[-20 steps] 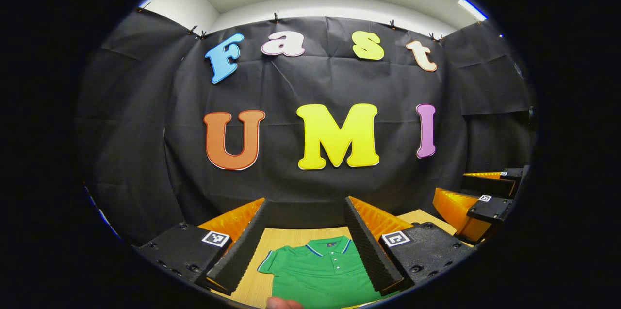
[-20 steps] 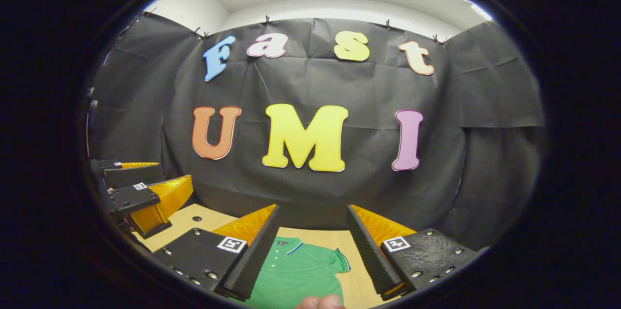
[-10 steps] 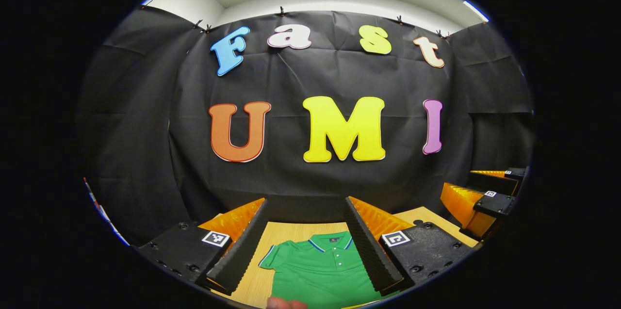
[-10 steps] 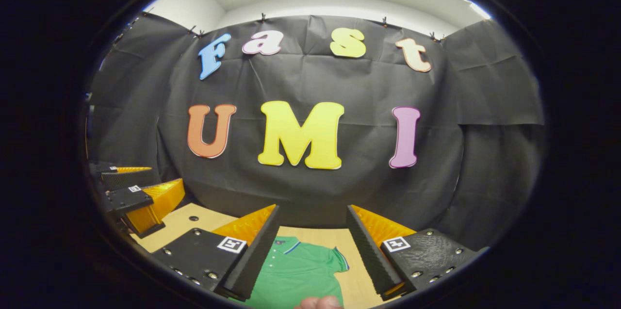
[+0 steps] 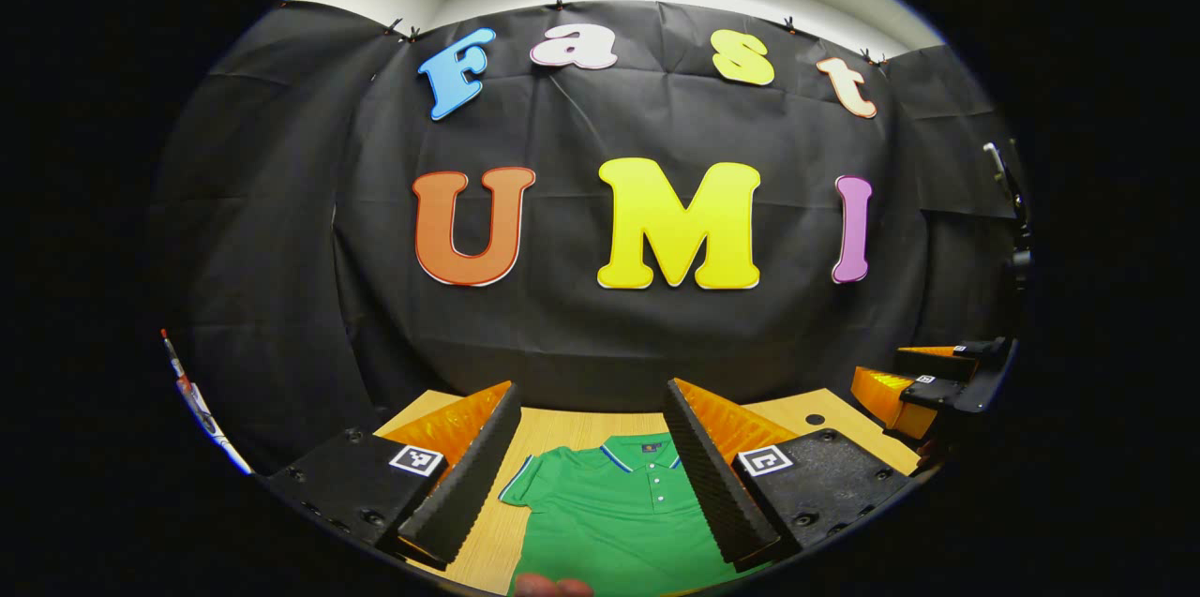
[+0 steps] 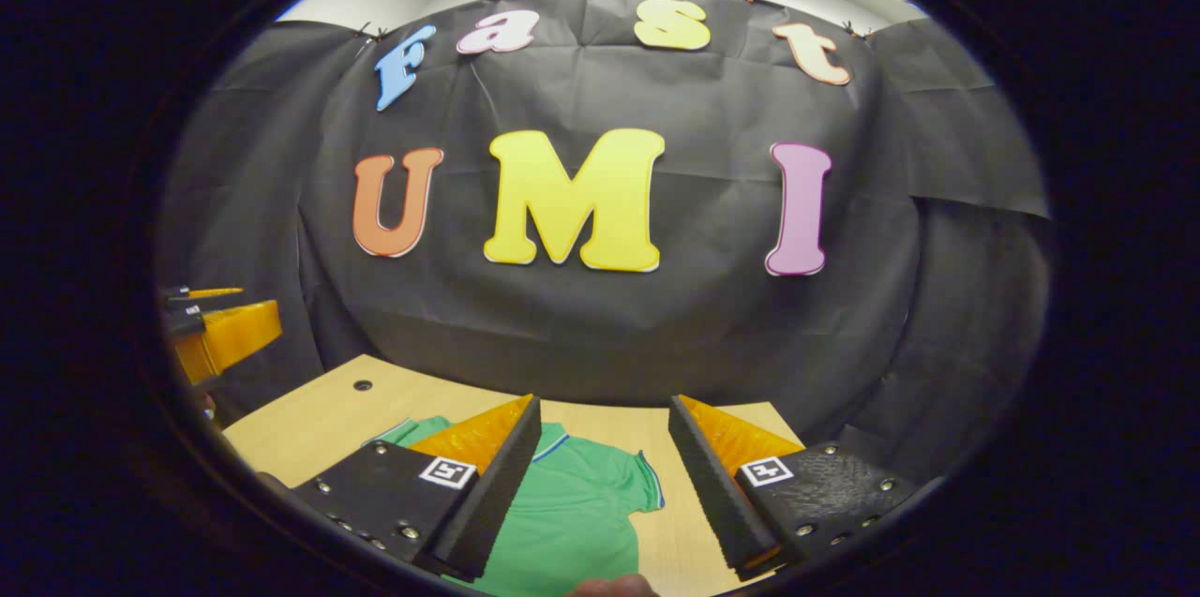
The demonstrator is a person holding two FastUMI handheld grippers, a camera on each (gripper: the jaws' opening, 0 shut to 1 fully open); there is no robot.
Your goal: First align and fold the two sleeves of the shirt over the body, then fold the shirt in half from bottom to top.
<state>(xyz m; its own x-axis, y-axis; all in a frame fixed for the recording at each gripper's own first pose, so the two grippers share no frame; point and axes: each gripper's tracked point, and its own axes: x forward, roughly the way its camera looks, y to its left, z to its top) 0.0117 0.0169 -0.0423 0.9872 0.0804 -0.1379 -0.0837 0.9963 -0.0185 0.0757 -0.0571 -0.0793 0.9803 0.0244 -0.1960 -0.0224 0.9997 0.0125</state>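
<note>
A: What has changed?
B: Both views now tilt lower — more counter (image 6: 309, 419) shows, and the 2 hand-held grippers, left (image 5: 592, 461) and right (image 6: 605, 475), hang wide open, holding nothing.
A: And the shirt (image 5: 614, 522)?
B: Flat on the counter, sleeves unfolded — folding not begun. Black cloth wall (image 5: 281, 231) behind.

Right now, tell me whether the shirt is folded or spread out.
Spread out, as far as visible: the shirt lies flat on the table, collar up, one sleeve sticking sideways, unfolded.
</note>
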